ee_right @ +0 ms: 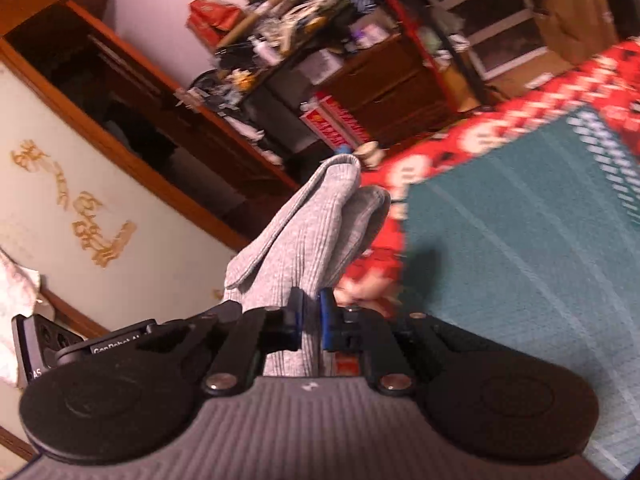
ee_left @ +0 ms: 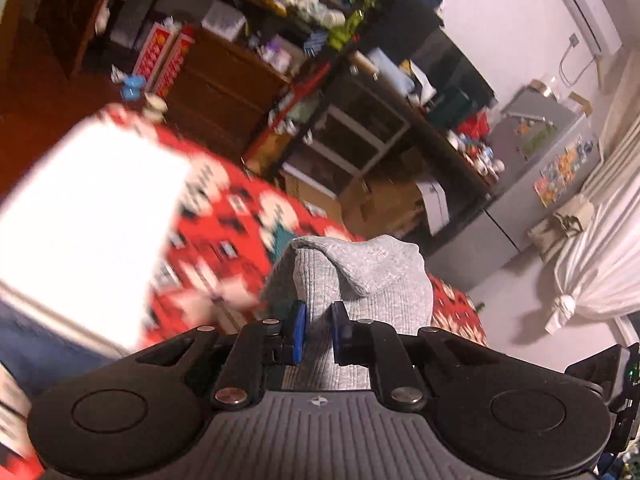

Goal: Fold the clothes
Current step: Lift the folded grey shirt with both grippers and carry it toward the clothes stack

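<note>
Grey ribbed garment (ee_left: 360,276) hanging in air above red patterned blanket (ee_left: 240,216), lifted clear of it. Left gripper (ee_left: 319,330) pinching one edge between blue pads, fabric flopping over past jaws. Right gripper (ee_right: 310,316) pinching another part of grey ribbed garment (ee_right: 316,220), cloth doubling over itself beyond fingers. Both views blurring, so exact layers hard to read. Progress judging: garment looking partly doubled, not lying flat or stacked on blanket. Teal panel (ee_right: 520,240) showing within blanket; white patch (ee_left: 92,200) glaring on blanket beside garment.
</note>
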The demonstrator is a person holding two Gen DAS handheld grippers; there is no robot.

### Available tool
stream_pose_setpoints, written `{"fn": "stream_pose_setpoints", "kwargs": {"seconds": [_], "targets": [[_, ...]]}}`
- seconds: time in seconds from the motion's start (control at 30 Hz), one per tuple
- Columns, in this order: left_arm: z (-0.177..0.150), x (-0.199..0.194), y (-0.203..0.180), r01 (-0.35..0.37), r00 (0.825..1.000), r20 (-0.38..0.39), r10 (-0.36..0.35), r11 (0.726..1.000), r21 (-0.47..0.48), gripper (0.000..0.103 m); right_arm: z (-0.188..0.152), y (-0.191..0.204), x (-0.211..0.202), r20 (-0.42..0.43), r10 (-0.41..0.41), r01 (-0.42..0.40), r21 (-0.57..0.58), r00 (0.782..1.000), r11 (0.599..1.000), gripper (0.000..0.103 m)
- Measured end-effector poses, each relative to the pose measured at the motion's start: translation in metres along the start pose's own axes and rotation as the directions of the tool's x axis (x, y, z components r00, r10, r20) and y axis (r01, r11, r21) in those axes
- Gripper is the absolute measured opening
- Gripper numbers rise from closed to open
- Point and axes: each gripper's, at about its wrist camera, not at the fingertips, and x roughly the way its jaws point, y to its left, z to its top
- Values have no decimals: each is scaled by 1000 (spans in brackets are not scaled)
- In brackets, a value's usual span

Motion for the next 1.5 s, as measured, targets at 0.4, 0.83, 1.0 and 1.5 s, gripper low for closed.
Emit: {"fn": "stream_pose_setpoints", "kwargs": {"seconds": [0.4,0.83,1.0,1.5], "targets": [[98,-27,77,-120,992,52,118,992,25,13,17,82,132,-65,66,-65,5,996,998,9],[123,9,157,-174,985,-11,174,983,-52,13,6,71,243,-140,2,-1,6,990,1000,9],[121,20,167,-179,984,-25,178,982,-57,13,3,56,256,-150,7,-6,11,989,1000,9],[141,11,190,-106,994,9,108,985,-139,44,61,-19,286,-111,124,-93,246,986,965,52]]}}
